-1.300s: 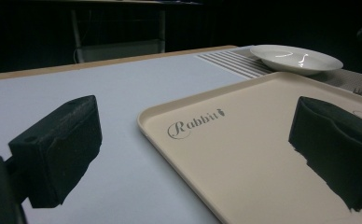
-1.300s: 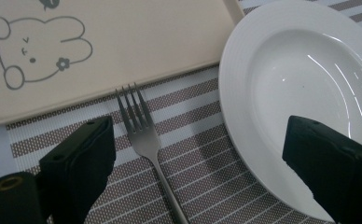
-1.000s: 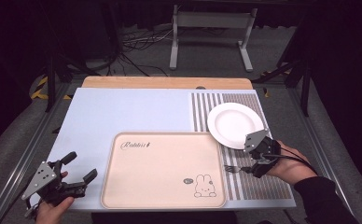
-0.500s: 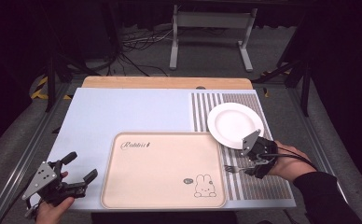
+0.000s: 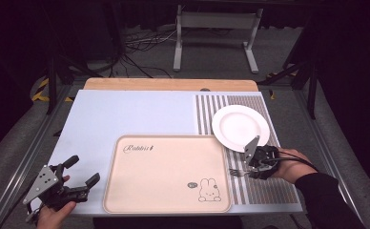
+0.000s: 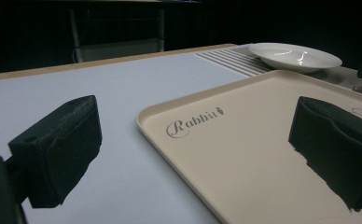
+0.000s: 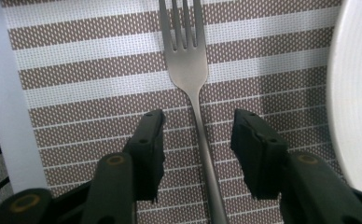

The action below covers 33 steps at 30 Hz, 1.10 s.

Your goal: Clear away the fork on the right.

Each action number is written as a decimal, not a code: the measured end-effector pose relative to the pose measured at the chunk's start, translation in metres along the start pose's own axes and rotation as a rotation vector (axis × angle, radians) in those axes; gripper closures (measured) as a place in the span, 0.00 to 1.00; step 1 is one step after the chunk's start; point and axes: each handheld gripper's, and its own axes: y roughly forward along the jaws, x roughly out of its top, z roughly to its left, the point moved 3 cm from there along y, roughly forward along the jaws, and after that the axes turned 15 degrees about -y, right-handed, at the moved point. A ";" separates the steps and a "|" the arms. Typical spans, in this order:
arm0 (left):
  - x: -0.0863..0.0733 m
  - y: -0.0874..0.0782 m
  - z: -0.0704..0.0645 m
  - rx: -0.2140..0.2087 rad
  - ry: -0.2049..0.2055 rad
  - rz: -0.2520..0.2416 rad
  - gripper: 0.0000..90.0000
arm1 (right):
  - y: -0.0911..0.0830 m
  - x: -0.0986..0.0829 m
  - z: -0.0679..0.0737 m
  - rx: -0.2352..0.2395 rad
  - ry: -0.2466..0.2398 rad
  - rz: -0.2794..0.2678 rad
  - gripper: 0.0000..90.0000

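A metal fork (image 7: 190, 70) lies flat on the striped placemat (image 7: 76, 93), tines pointing away from me. My right gripper (image 7: 198, 140) is open and straddles its handle, one jaw on each side, not touching it. From above, the right gripper (image 5: 254, 167) hovers low over the fork (image 5: 235, 172) just below the white plate (image 5: 240, 126). My left gripper (image 5: 80, 179) rests open at the table's front left corner, beside the beige rabbit tray (image 5: 166, 171). In the left gripper view its jaws frame the tray (image 6: 244, 149) and the plate (image 6: 300, 56) far off.
The striped placemat (image 5: 264, 188) covers the right part of the pale blue table (image 5: 126, 114). A wooden strip (image 5: 169, 84) borders the far edge. A metal stand (image 5: 214, 28) and cables sit on the floor beyond.
My right gripper has dropped and shifted slightly toward me and left, settling over the fork's handle. The left gripper has stayed put.
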 end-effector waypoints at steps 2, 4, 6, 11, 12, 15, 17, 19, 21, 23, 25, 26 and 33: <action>0.000 0.000 0.000 -0.001 -0.002 -0.003 0.04 | 0.003 0.000 -0.001 0.012 -0.028 0.017 0.71; 0.000 0.000 0.000 -0.001 -0.002 -0.004 0.04 | 0.007 0.000 -0.001 0.022 -0.036 0.048 0.76; 0.000 0.000 0.000 -0.002 -0.002 -0.004 0.04 | 0.009 -0.001 -0.003 0.024 -0.058 0.062 0.79; 0.000 0.000 0.000 -0.003 -0.003 -0.004 0.04 | 0.013 0.000 -0.003 0.032 -0.082 0.098 0.85; 0.000 0.000 0.000 -0.003 -0.003 -0.004 0.04 | 0.013 0.000 -0.003 0.032 -0.082 0.098 0.85; 0.000 0.000 0.000 -0.004 -0.003 -0.005 0.04 | 0.014 0.001 -0.004 0.041 -0.097 0.113 0.91; 0.000 0.000 0.000 -0.005 -0.004 -0.005 0.04 | 0.015 0.000 -0.005 0.044 -0.109 0.123 0.92; 0.000 0.000 0.000 -0.005 -0.004 -0.005 0.04 | 0.015 0.001 -0.005 0.049 -0.113 0.122 0.93; 0.000 0.000 0.000 -0.005 -0.004 -0.005 0.03 | 0.015 0.001 -0.006 0.054 -0.119 0.130 0.94; 0.000 0.000 -0.001 -0.007 -0.003 -0.002 0.03 | 0.015 0.001 -0.006 0.061 -0.124 0.131 0.94; 0.000 0.000 0.000 -0.008 -0.003 0.000 0.04 | 0.015 0.001 -0.007 0.067 -0.131 0.130 0.94; 0.000 0.000 0.000 -0.008 -0.003 0.000 0.03 | 0.015 0.001 -0.007 0.068 -0.129 0.129 0.94; 0.000 0.000 -0.001 -0.011 -0.004 -0.002 0.03 | 0.016 0.000 -0.008 0.078 -0.129 0.115 0.94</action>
